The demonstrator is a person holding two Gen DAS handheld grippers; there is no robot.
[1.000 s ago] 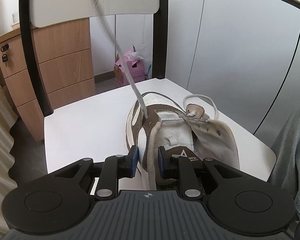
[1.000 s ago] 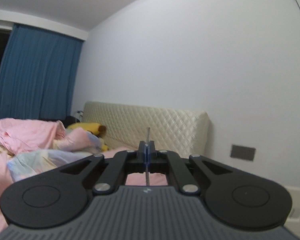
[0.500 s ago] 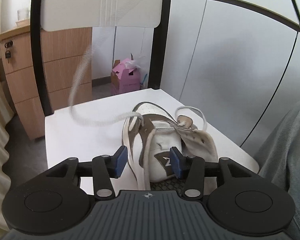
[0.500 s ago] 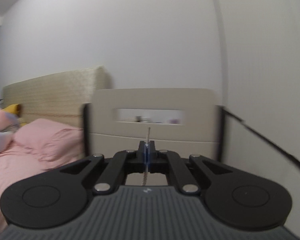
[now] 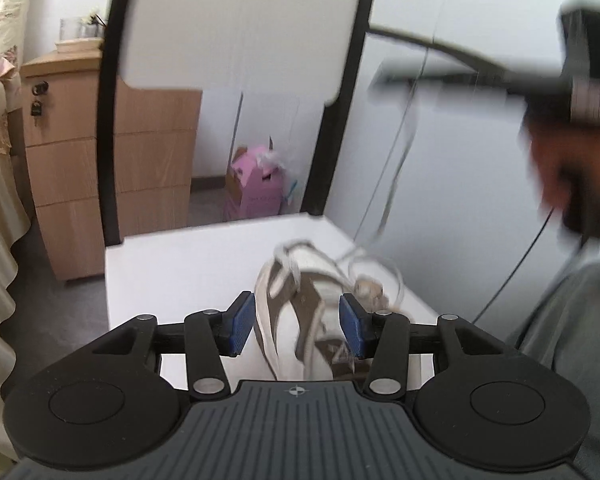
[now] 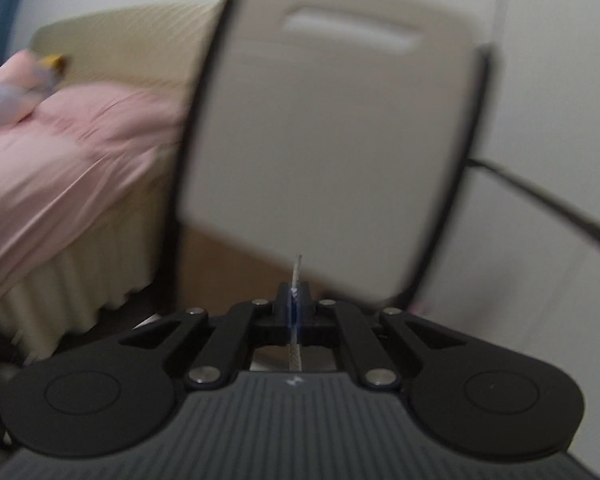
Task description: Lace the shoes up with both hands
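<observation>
A white and brown shoe lies on the white chair seat, toe pointing away. My left gripper is open, its blue pads on either side of the shoe's near end and apart from it. The grey lace rises slack from the shoe's far eyelets to my right gripper, blurred at upper right with a hand behind it. In the right wrist view that gripper is shut on the lace, whose tip sticks out past the pads.
The chair's white back and black frame stand behind the shoe. A wooden drawer unit and a pink box sit on the floor beyond. A bed with pink bedding is on the left. A jeans-clad leg is at right.
The left gripper let go of the shoe's edge, opened and drew back upward. The right gripper came down with the lace still in it; the taut lace went slack.
</observation>
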